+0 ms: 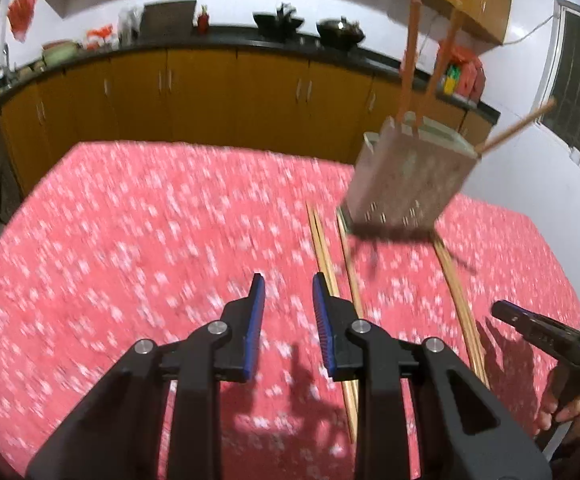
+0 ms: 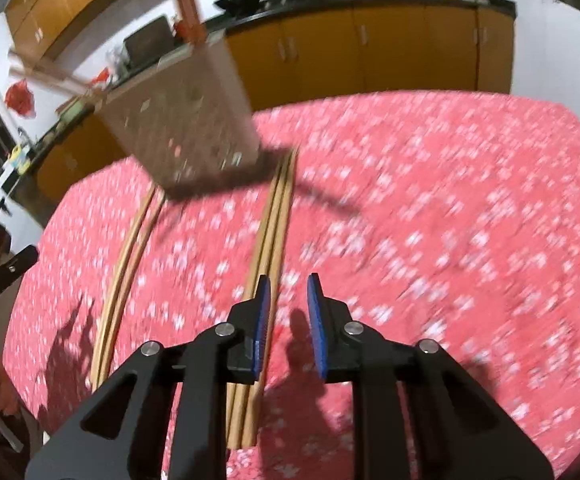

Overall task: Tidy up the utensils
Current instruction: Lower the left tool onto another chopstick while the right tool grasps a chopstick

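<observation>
A perforated metal utensil holder [image 1: 405, 176] [image 2: 182, 120] stands on the red flowered tablecloth [image 1: 150, 240] with several chopsticks [image 1: 409, 52] upright in it and one leaning out [image 1: 521, 124]. More chopsticks lie flat in front of it. One group [image 1: 329, 272] runs under the right finger of my left gripper [image 1: 288, 280]. A bundle [image 2: 274, 220] passes beneath the left finger of my right gripper [image 2: 288, 280]. A further pair [image 1: 461, 308] [image 2: 130, 260] lies between the two grippers. Both grippers hover low, jaws narrowly apart, with nothing gripped.
My right gripper [image 1: 529, 320] and a hand [image 1: 573, 408] show at the right edge of the left wrist view. Behind the table runs a dark counter [image 1: 250, 40] on yellow cabinets [image 1: 210, 88], with woks and bottles on it. Both views are motion-blurred.
</observation>
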`<control>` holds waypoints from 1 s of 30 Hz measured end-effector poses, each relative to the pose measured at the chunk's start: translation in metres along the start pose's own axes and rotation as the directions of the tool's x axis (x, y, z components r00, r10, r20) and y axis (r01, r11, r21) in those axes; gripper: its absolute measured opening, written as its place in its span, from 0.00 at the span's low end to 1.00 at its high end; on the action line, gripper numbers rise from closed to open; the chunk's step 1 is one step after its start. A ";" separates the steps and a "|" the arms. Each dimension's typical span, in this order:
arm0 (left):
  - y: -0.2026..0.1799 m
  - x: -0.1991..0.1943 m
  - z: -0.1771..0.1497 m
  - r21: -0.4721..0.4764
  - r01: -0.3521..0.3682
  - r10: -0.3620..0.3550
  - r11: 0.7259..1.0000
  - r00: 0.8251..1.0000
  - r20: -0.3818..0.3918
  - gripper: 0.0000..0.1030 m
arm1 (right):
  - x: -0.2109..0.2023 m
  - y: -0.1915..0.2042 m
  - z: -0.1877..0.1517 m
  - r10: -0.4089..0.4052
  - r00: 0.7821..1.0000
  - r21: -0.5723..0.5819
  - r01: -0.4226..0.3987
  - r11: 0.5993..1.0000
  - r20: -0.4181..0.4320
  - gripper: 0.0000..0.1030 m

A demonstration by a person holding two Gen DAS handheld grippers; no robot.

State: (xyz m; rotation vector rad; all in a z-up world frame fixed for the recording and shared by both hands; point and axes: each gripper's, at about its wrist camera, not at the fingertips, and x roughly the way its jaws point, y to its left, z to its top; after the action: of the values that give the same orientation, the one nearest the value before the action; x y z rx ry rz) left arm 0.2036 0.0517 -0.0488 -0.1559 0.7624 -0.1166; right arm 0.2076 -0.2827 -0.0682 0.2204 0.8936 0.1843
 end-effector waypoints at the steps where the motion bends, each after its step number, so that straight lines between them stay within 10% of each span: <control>1: 0.000 0.003 -0.006 0.001 0.008 -0.008 1.000 1.000 -0.012 0.25 | 0.003 0.003 -0.004 0.005 1.000 -0.007 -0.005 1.000 -0.011 0.18; 30: -0.034 0.043 -0.044 0.068 0.082 -0.070 0.994 0.985 -0.160 0.16 | 0.017 0.003 -0.017 -0.136 0.991 -0.074 0.134 0.988 -0.019 0.08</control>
State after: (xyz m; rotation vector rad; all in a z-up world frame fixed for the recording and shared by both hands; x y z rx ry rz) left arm 0.2020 0.0069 -0.1033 -0.1056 0.9088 -0.2315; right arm 0.2050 -0.2736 -0.0905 0.0897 0.9208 0.0935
